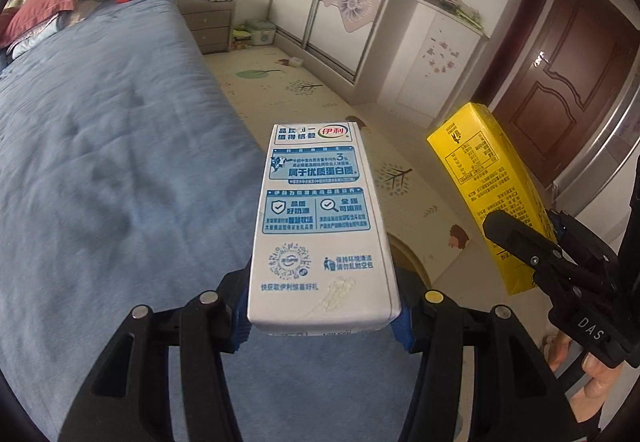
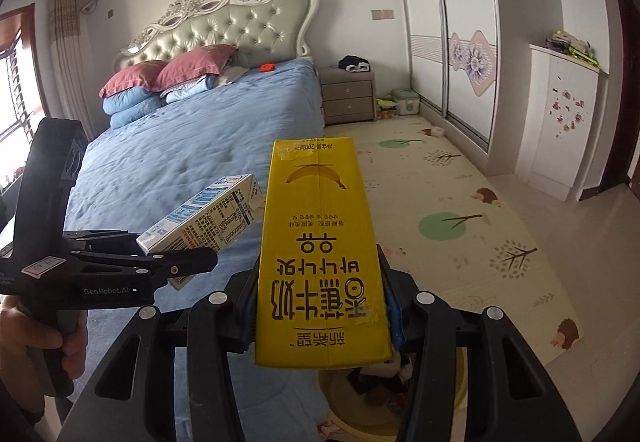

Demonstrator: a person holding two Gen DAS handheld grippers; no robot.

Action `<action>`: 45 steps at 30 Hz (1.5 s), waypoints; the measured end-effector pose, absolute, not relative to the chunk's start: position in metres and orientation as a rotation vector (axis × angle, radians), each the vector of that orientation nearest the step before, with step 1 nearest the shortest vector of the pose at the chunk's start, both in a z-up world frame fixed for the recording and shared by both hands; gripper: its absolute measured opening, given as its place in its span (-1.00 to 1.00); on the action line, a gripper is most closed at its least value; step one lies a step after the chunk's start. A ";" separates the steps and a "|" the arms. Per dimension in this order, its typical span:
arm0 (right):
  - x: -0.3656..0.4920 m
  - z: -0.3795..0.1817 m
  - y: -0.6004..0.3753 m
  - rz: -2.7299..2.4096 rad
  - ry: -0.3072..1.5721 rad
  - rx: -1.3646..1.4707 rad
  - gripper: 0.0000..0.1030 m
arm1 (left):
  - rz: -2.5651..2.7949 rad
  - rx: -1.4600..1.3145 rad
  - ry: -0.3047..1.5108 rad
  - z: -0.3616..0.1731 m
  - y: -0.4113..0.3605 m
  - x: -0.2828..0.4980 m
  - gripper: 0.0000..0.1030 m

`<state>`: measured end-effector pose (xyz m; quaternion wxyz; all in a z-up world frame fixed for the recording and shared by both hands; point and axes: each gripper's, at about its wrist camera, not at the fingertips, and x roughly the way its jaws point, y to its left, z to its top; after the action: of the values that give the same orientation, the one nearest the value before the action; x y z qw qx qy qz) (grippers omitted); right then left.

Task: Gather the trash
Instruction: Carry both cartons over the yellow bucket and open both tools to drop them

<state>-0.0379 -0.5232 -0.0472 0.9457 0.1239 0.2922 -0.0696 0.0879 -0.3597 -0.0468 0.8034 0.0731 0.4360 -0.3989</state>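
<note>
Left tool point(image 1: 324, 316) clamped on a white milk carton point(image 1: 316, 217) with blue print — blue pads pressed against both long sides near its base, jaws only as wide as the carton. Carton jutting forward toward 12 o'clock in the left wrist view, hanging over the edge of the blue bed point(image 1: 100, 161) and the patterned play mat point(image 1: 320, 93) beyond.

Right tool point(image 2: 320, 306) likewise closed on a yellow banana-milk carton point(image 2: 320, 254), gripped by its sides near the bottom end, printed face up, top end pointing to 12 o'clock. Below that carton, at about 6 o'clock in the right wrist view, a yellowish bin point(image 2: 360, 414) with dark scraps inside, partly hidden by the tool.

Seen from the left wrist, yellow carton at 3 o'clock, tilted, with the right tool's black fingers around its lower part and a hand point(image 1: 588, 370) under them. Seen from the right wrist, white carton at 9 o'clock, slanted up and to the right, near the yellow one but apart from it; a hand point(image 2: 48, 338) on the left tool's grip at 8 o'clock.

Farther off: tufted headboard point(image 2: 240, 25) with red pillows point(image 2: 192, 65), a grey nightstand point(image 2: 348, 97), sliding wardrobe doors point(image 2: 460, 21), a dark wooden door point(image 1: 560, 81) at 2 o'clock in the left view.
</note>
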 end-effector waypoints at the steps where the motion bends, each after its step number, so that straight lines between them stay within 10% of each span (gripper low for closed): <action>1: -0.043 -0.051 -0.532 -0.152 0.598 0.270 -0.08 | -0.872 0.165 0.941 -0.049 -0.370 0.085 0.06; 34: -0.076 -0.172 -0.635 -0.288 0.803 0.463 -0.06 | -1.011 0.353 1.208 -0.141 -0.546 0.082 0.08; 35: -0.074 -0.175 -0.634 -0.295 0.812 0.451 0.06 | -1.002 0.344 1.217 -0.142 -0.548 0.085 0.14; 37: -0.068 -0.180 -0.628 -0.333 0.834 0.402 0.59 | -0.960 0.322 1.219 -0.143 -0.548 0.090 0.88; 45: -0.060 -0.197 -0.621 -0.293 0.892 0.408 0.58 | -0.962 0.356 1.255 -0.151 -0.551 0.093 0.89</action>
<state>-0.0595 -0.6211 -0.1970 0.8717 0.1954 0.4269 -0.1403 0.0934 -0.5508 -0.1515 0.6891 0.1593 0.5612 -0.4298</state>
